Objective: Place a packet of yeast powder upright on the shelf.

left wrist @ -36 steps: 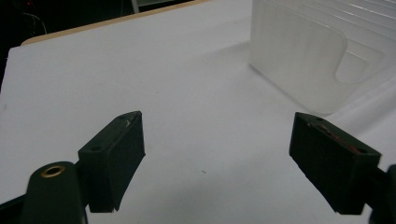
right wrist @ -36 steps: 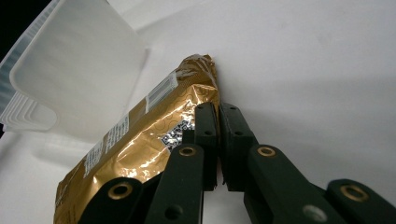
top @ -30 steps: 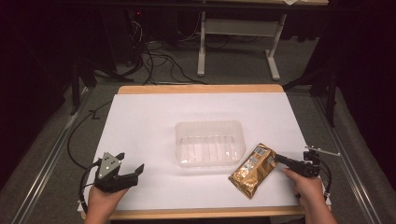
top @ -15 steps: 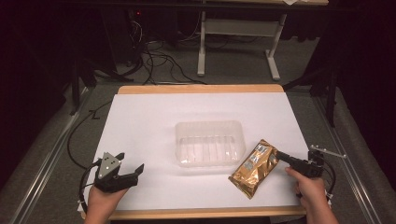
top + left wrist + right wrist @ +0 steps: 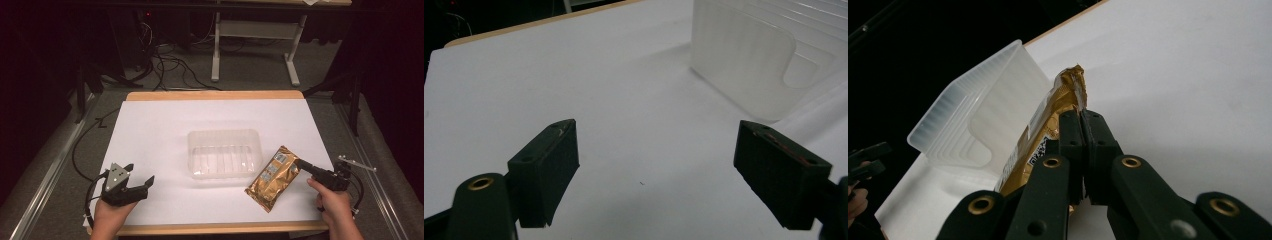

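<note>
One step looked done: the right gripper (image 5: 300,163) had its jaws clamped on the edge of the gold foil packet (image 5: 272,178), which lay on the white table (image 5: 155,130) just beside the clear plastic tray (image 5: 225,152). Moving it into that tray seemingly remained. The left gripper (image 5: 136,186) rested wide open, well apart.

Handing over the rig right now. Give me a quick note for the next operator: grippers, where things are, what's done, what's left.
Right gripper: jaws shut on the edge of the gold packet, which slants beside the clear tray's right corner, outside it.
Left gripper: open, holding nothing, near the table's front left, apart from the tray.
Done: packet gripped.
Left: packet is not in the tray yet; likely next is to lift it over the rim and release it inside. The left gripper could steady the tray.
</note>
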